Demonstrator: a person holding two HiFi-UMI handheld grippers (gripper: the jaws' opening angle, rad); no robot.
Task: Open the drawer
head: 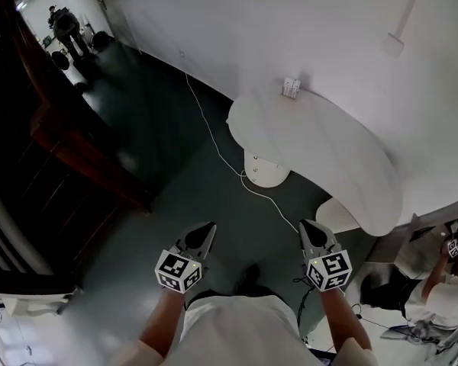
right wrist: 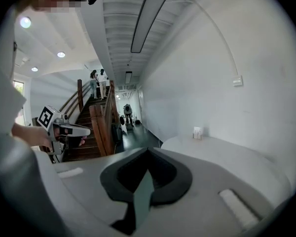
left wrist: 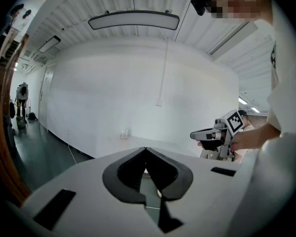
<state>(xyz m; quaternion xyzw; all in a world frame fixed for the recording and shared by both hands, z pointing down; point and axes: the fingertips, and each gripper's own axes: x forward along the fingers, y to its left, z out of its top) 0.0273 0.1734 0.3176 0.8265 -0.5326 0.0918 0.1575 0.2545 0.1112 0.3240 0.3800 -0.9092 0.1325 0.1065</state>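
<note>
No drawer shows in any view. In the head view both grippers are held in front of the person's body above the dark floor, apart from each other. My left gripper point(head: 207, 230) has its jaws closed to a point with nothing between them; its tips point(left wrist: 146, 149) meet in the left gripper view. My right gripper point(head: 306, 226) also comes to a closed point, and its tips point(right wrist: 147, 150) touch with nothing held. Each gripper shows in the other's view: the right gripper point(left wrist: 196, 134) and the left gripper point(right wrist: 85, 130). Both point toward a white curved table point(head: 328, 147).
A small white object point(head: 291, 88) stands at the table's far edge by the white wall. A white cable point(head: 214, 139) runs across the floor to the table's round base point(head: 266, 171). A dark wooden staircase point(head: 61, 151) rises at the left. Another person point(head: 443, 288) sits at lower right.
</note>
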